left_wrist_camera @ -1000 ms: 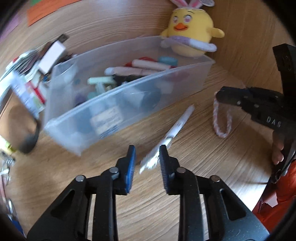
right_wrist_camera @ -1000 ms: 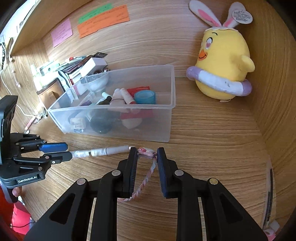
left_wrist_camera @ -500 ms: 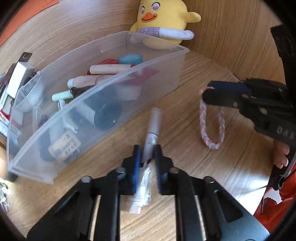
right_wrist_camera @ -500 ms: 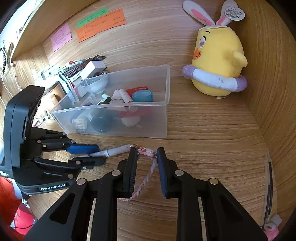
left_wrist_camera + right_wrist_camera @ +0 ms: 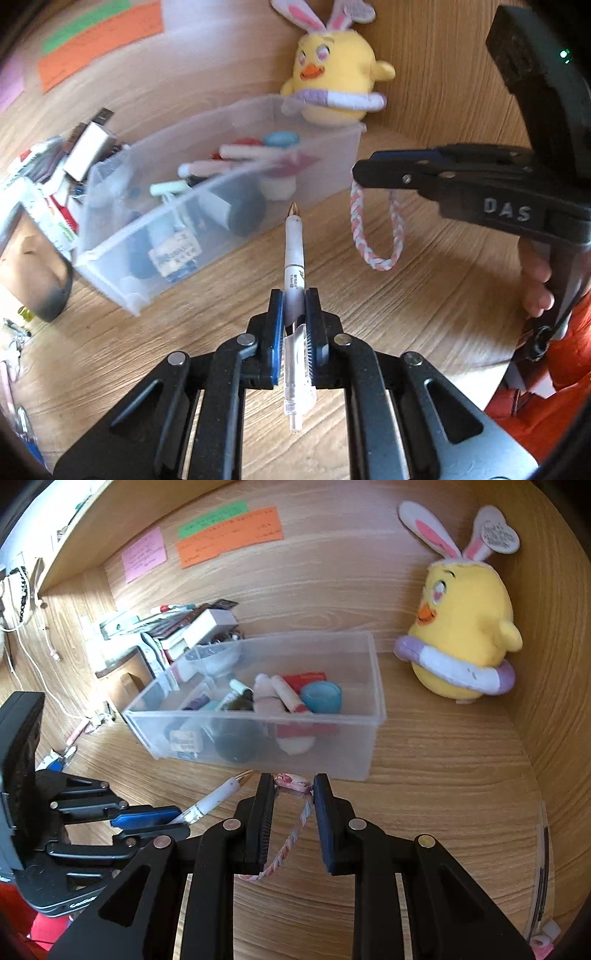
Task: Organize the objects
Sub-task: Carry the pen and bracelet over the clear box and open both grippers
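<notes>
Pinching a white pen, the left gripper sits near the right gripper, which squeezes a braided loop.

Your worktop is wood-grain laminate, smooth with a soft sheen; the back wall has the same finish. Your bin is frosted translucent plastic, semi-gloss. Your pen is white matt plastic with a clear glossy clip end and a brassy metal tip. Your bracelet is braided cord, pink and white, rough. Your left tongs are matt black plastic with ribbed blue pads and dull metal pins. The chick toy is fuzzy plush cloth. The wall notes are matt paper.
</notes>
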Available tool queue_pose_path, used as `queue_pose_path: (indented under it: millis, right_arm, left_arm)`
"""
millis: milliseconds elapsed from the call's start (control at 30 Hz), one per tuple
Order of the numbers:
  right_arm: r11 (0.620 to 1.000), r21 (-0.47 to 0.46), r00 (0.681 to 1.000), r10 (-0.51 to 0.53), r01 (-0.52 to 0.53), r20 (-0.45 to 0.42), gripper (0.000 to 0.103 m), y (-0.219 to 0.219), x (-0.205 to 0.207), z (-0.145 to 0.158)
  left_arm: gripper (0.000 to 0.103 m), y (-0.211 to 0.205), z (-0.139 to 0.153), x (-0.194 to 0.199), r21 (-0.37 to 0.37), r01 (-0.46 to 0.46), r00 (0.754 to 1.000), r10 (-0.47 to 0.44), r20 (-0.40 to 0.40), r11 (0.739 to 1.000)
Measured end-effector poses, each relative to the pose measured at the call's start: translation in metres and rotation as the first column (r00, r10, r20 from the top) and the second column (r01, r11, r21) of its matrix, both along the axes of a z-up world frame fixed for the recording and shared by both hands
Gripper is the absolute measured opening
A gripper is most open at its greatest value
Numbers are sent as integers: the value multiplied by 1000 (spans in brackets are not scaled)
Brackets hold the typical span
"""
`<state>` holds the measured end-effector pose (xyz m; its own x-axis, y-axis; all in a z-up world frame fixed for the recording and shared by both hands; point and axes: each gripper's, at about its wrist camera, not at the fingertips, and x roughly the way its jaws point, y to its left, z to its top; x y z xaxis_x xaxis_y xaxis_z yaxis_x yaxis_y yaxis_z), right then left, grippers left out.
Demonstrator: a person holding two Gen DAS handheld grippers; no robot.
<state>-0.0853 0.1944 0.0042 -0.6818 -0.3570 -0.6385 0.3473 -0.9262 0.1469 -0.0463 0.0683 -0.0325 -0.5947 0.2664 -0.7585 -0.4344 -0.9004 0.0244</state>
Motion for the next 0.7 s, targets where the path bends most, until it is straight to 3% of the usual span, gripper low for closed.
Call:
queue_pose_path:
  millis: [267, 700]
  right_arm:
    - [1000, -8, 998, 10, -11, -62, 20, -14, 0, 23]
    - [1000, -18, 991, 5, -8, -133, 20, -30, -21, 55]
  left_arm:
    - [10, -21, 29, 7, 66, -43, 995, 49, -86, 997]
    - [10, -46, 56, -20, 140, -113, 982, 132, -138, 984]
